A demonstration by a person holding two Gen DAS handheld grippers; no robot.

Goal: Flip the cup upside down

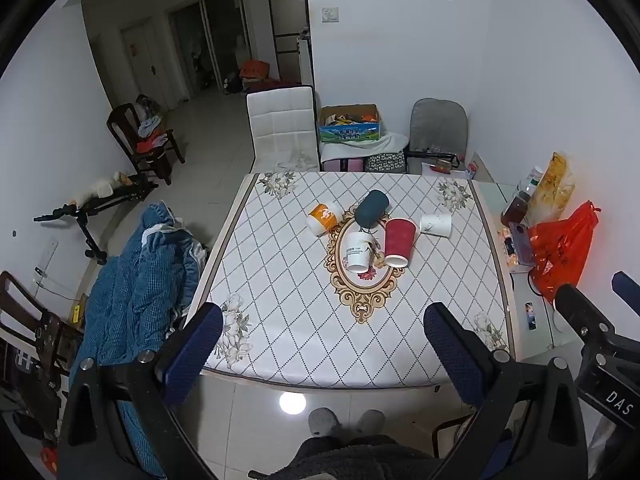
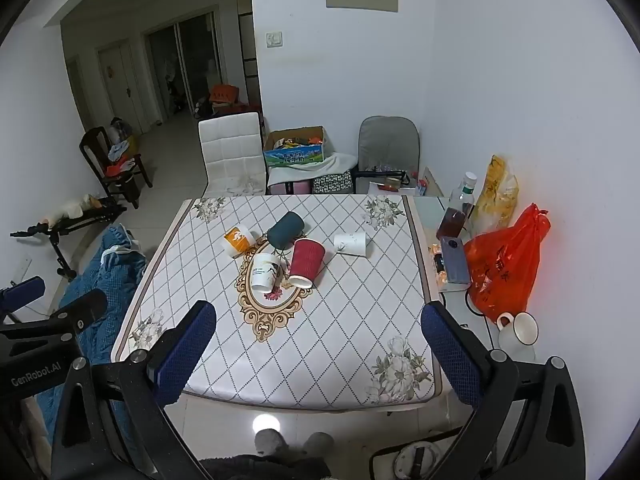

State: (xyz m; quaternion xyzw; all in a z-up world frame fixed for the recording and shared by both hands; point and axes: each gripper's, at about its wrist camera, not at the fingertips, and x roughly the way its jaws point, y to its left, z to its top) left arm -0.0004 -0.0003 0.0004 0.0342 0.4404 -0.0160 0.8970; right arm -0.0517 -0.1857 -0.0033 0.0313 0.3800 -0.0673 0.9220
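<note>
1. Cups, five of them, lie on their sides in a loose cluster at the middle of the table [image 1: 280,320], on its diamond-patterned cloth; none is held.
2. Leftmost in the left wrist view is the orange cup [image 1: 324,217], its white mouth turned toward the lower left of the frame.
3. Just right of it and lower sits the white printed cup [image 1: 359,251], lying on the gold oval medallion with its mouth facing the bottom of the frame.
4. Above that, the dark teal cup [image 1: 372,207] tilts with its closed base toward the upper right.
5. Beside it the red cup [image 1: 399,241] lies with its white rim pointing down-frame, close against the white printed cup.
6. Farthest right, set apart from the others, is the plain white cup [image 1: 436,225].
7. Left gripper [image 1: 322,354] hangs at the near table edge, jaws spread wide, nothing between them.
8. Right gripper [image 2: 318,354] is likewise wide apart and empty, above the near edge.
9. An orange plastic bag [image 2: 504,264] rests at right frame by the wall, with a white mug [image 2: 520,330] below it.
</note>
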